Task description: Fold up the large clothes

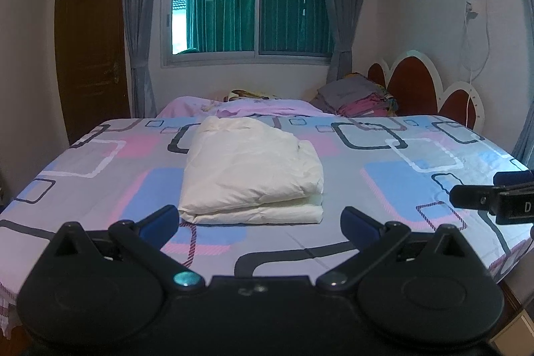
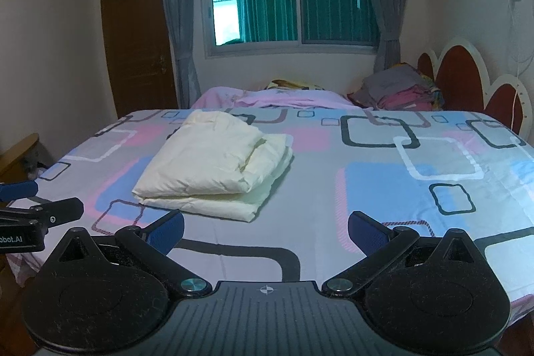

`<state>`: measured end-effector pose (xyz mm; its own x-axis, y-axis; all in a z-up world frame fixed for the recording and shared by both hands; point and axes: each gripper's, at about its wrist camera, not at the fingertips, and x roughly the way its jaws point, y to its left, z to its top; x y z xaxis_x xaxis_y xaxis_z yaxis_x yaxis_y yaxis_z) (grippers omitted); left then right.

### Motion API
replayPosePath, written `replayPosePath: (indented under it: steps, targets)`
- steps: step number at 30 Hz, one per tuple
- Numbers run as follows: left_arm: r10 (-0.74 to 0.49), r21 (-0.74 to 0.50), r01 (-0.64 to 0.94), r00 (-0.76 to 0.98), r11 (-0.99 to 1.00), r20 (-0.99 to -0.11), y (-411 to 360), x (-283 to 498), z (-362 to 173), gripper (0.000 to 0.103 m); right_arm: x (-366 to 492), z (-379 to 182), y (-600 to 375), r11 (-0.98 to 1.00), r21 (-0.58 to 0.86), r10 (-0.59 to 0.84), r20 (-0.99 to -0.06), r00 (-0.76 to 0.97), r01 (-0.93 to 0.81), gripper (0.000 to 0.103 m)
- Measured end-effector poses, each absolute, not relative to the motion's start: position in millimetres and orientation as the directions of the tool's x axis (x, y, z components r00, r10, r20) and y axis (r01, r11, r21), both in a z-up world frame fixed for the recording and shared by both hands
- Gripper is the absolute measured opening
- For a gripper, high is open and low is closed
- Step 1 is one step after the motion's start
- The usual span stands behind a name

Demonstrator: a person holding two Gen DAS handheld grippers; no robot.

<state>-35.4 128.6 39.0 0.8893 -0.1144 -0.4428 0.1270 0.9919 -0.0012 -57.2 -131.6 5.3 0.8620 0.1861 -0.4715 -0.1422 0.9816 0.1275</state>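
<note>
A cream padded garment lies folded into a thick rectangle on the patterned bed sheet; it also shows in the right wrist view. My left gripper is open and empty, held just in front of the garment's near edge. My right gripper is open and empty, in front of and to the right of the garment. Each gripper shows at the edge of the other's view: the right gripper at the right, the left gripper at the left.
The bed fills the foreground. A pile of grey and pink clothes sits at the far right by the red headboard. A pink blanket lies along the far side. A window, curtains and a brown door stand behind.
</note>
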Motion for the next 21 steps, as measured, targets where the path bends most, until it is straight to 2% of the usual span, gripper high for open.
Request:
replayPosePath:
  steps: [21]
  targets:
    - [-0.107,-0.004,0.117,0.894,0.993,-0.435,134.8,-36.0,42.6,0.103,-57.1,12.2,-132.0,0.981,0.112,0.19,-0.466,0.864,-0.155,0.103]
